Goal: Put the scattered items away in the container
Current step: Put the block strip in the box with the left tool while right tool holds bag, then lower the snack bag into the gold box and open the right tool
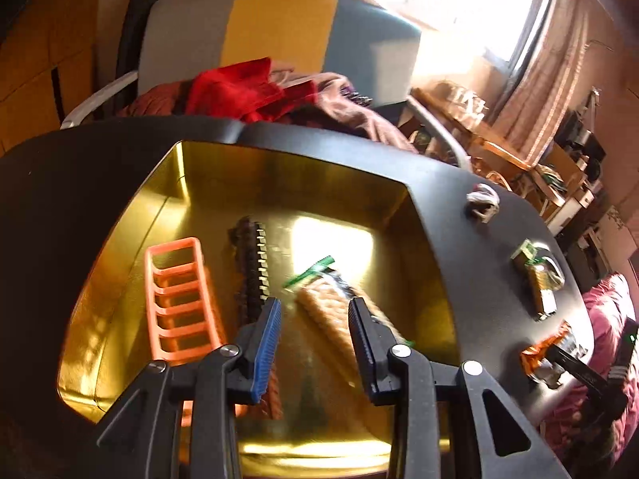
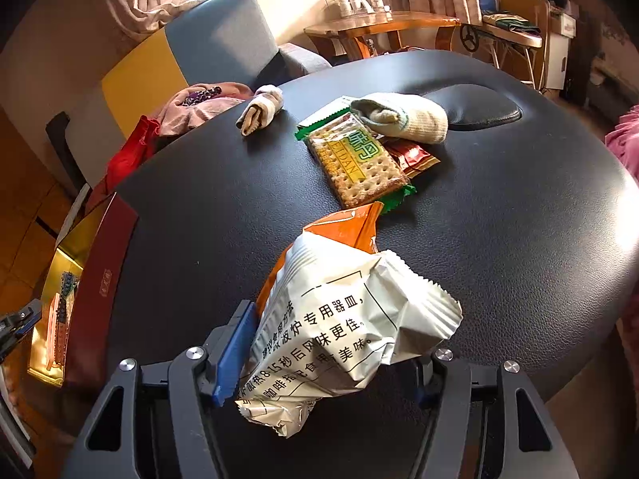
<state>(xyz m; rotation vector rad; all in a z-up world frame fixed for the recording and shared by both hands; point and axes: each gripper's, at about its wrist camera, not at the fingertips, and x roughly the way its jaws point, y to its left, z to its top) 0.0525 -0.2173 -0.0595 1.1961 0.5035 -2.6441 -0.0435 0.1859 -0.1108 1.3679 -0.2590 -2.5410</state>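
Left gripper (image 1: 313, 313) hangs over the gold-lined container (image 1: 435, 279), fingers apart, nothing between them. A cracker packet (image 1: 339, 311) lies on the container floor just below, beside an orange rack (image 1: 179, 299) at 9 o'clock and a dark toothed clip (image 1: 251, 267).

Right gripper (image 2: 331, 359): fingers clamped on a crumpled white-and-orange snack bag (image 2: 343, 319), held above the black surface (image 2: 519, 239).

Risk: the hold is on loose, puffy wrapper; it could slip out in transit. Both grippers converging on the container could collide.

Still scattered at 12 o'clock of the bag: second cracker packet (image 2: 359, 159), red sachet (image 2: 415, 157), two rolled socks (image 2: 403, 119).
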